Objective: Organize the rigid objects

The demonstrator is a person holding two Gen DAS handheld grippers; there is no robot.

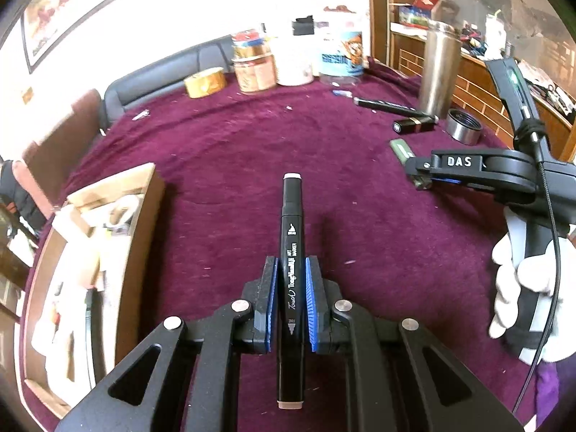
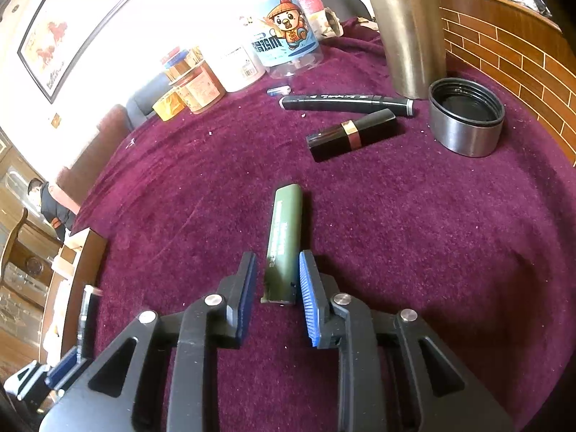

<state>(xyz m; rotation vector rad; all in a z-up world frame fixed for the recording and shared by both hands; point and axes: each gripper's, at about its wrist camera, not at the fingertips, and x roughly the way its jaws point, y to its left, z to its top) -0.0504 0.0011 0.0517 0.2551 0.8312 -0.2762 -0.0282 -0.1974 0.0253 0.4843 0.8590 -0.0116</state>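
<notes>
We've got the left gripper clamped on the black marker lengthwise, prob. bound for the cardboard box beside it. Right gripper jaws part-open, straddling the green lighter w/o pinching; lipstick & 2nd marker lie farther off.

two black markers, one lipstick, one green lighter, one steel lid

Box contents blurred, not identified | steel cup top cut off by upper edge | green case near end hidden behind right gripper | small blue item too small to identify
</notes>
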